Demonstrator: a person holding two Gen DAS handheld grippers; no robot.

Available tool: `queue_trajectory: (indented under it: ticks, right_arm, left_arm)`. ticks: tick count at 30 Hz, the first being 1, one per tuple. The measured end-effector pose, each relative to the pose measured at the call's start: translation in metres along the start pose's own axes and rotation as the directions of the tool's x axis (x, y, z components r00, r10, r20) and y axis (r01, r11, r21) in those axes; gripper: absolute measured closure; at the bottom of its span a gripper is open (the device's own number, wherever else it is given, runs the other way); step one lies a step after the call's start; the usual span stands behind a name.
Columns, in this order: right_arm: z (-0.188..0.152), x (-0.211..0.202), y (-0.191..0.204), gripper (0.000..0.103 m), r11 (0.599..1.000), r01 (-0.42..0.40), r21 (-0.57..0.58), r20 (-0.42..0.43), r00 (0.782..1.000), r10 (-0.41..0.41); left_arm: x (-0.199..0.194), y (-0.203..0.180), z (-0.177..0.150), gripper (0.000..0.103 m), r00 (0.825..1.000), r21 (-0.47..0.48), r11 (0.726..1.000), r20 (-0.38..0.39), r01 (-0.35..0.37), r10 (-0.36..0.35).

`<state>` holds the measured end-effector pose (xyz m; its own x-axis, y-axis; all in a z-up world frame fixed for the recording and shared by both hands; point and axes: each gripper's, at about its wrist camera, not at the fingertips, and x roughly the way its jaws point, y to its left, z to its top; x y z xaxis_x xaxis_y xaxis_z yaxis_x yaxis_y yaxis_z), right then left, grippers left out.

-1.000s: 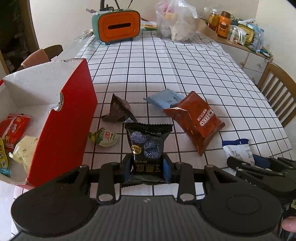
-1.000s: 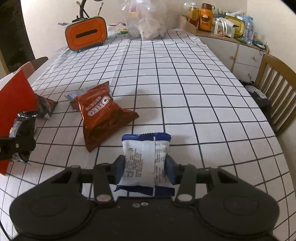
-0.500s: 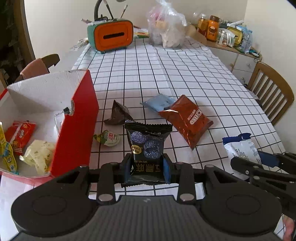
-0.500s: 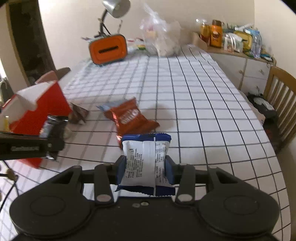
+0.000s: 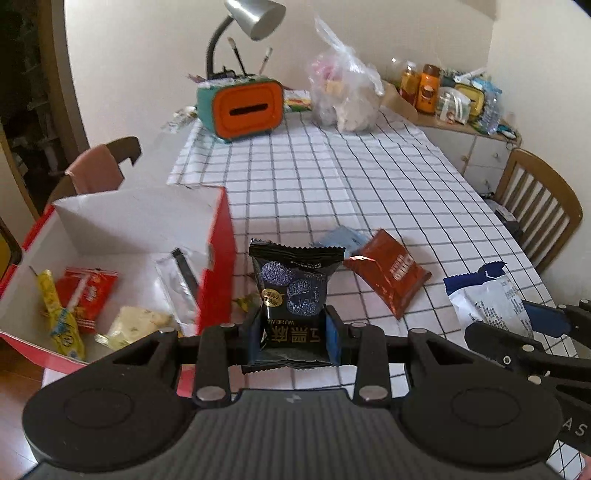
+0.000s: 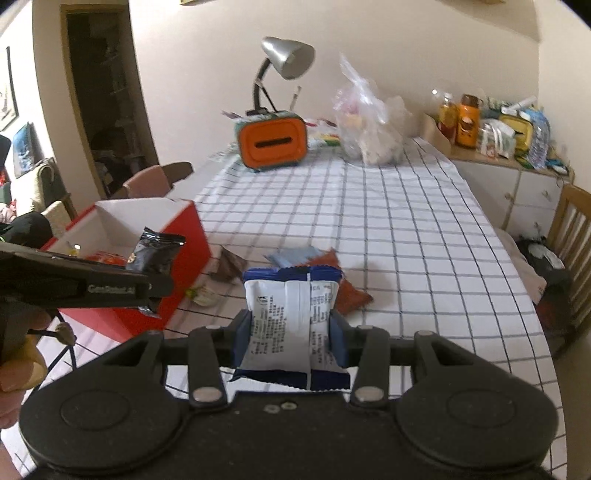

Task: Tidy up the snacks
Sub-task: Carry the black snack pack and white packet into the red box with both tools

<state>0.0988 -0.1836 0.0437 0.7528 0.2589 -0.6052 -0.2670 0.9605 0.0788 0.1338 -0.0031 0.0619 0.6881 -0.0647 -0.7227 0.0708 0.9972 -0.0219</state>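
My left gripper (image 5: 294, 332) is shut on a black snack packet (image 5: 293, 284) and holds it above the table, just right of the open red box (image 5: 218, 266). The box holds several snacks, among them a red packet (image 5: 86, 295). My right gripper (image 6: 291, 332) is shut on a white and blue snack packet (image 6: 291, 314), also raised. A brown Oreo bag (image 5: 391, 275), a light blue packet (image 5: 338, 236), a dark packet (image 6: 231, 264) and a small green and white snack (image 6: 205, 295) lie on the checked tablecloth (image 5: 332, 184).
An orange and teal organizer (image 5: 242, 107) with a desk lamp (image 5: 258, 16) and a clear plastic bag (image 5: 345, 96) stand at the table's far end. Wooden chairs (image 5: 539, 210) stand at the right and far left. A cluttered sideboard (image 5: 454, 99) is at the back right.
Both grippers have risen and pulled back with their packets, so the views look down on the table from higher. The red box's inside now shows more fully.
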Motion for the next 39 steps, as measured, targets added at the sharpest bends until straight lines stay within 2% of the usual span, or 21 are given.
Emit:
queue_trajectory:
  ticks: [8, 17, 25, 30, 39]
  right_arm:
    - [0.021, 0.003, 0.041, 0.061, 0.998, -0.038, -0.045, 0.024, 0.999, 0.039]
    - [0.043, 0.027, 0.093, 0.061, 0.992, -0.083, -0.095, 0.012, 0.996, 0.085]
    - [0.053, 0.067, 0.147, 0.061, 0.981, -0.13, -0.147, -0.027, 0.992, 0.127]
    - [0.056, 0.096, 0.173, 0.061, 0.977, -0.126, -0.175, -0.043, 0.992, 0.12]
    - [0.052, 0.146, 0.197, 0.061, 0.976, -0.124, -0.18, -0.118, 0.988, 0.104]
  left_arm:
    - [-0.012, 0.042, 0.009, 0.069, 0.999, -0.032, 0.999, 0.025, -0.041, 0.042]
    - [-0.016, 0.106, 0.019, 0.069, 0.993, -0.068, 0.992, 0.022, -0.11, 0.112]
    - [-0.004, 0.167, 0.018, 0.069, 0.984, -0.104, 0.979, -0.002, -0.175, 0.176]
    - [0.012, 0.202, 0.016, 0.069, 0.978, -0.126, 0.97, -0.048, -0.21, 0.205]
    - [0.039, 0.224, 0.01, 0.069, 0.966, -0.091, 0.964, -0.099, -0.248, 0.239]
